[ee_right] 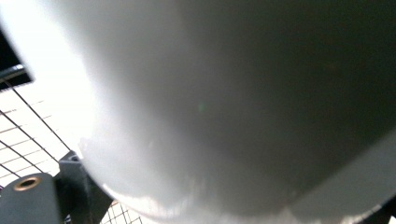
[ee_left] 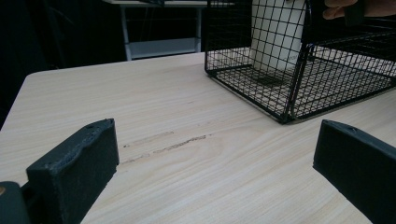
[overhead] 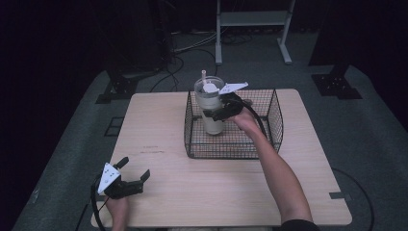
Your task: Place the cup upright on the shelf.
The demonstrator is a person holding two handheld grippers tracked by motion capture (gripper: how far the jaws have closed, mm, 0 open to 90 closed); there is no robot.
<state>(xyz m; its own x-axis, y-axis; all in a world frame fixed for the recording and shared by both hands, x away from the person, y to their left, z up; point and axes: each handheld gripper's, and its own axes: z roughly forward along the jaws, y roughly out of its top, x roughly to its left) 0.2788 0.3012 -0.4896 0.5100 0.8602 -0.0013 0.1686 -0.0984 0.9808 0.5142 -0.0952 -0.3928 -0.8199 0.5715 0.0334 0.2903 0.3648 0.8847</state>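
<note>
Writing: none readable on the cup (overhead: 210,108), the basket (overhead: 269,139) or the bench (overhead: 159,130).
Cup: pale tumbler with clear lid and straw, upright inside the black wire basket, toward its far-left corner.
Right gripper (overhead: 215,114): reaching over the basket's rim, jaws clamped around the cup's middle; cup wall pressed right up to the lens in the right gripper view (ee_right: 224,102).
Left gripper (overhead: 133,172): down at the near-left corner of the bench, well apart from the basket, jaws spread wide, nothing between them, only bare wood grain showing in the left gripper view.
Basket: sitting at the far middle of the bench.
</note>
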